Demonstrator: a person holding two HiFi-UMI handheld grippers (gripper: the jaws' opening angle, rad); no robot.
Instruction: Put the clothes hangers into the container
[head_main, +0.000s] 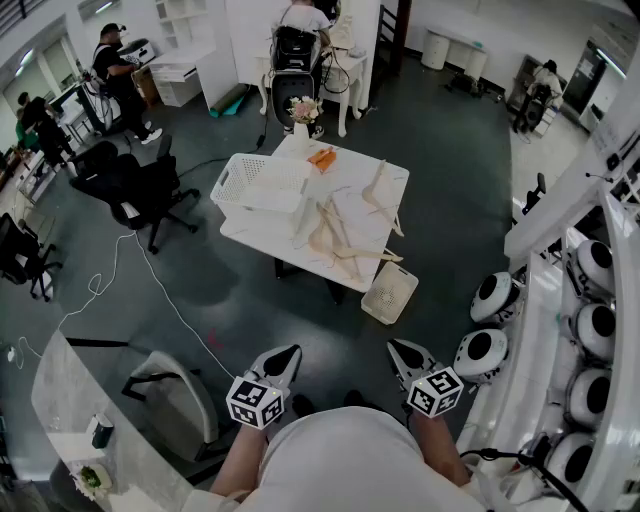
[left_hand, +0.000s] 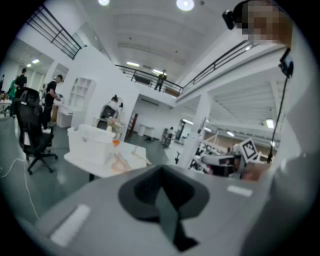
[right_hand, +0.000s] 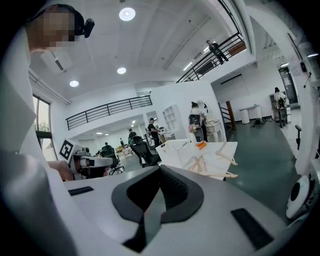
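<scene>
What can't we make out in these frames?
- Hanger count: in the head view the hangers are small and overlap in a pile on the table.
- Contents of the white basket: too far off in the head view, and in the right gripper view its own wall hides the inside.
- Orange thing by the vase: too small to name.
- Left gripper view: blurred, so the things on the table smear together.

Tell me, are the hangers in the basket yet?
Not yet. The hangers lie spread out on the table, beside the white basket, not inside it.
</scene>
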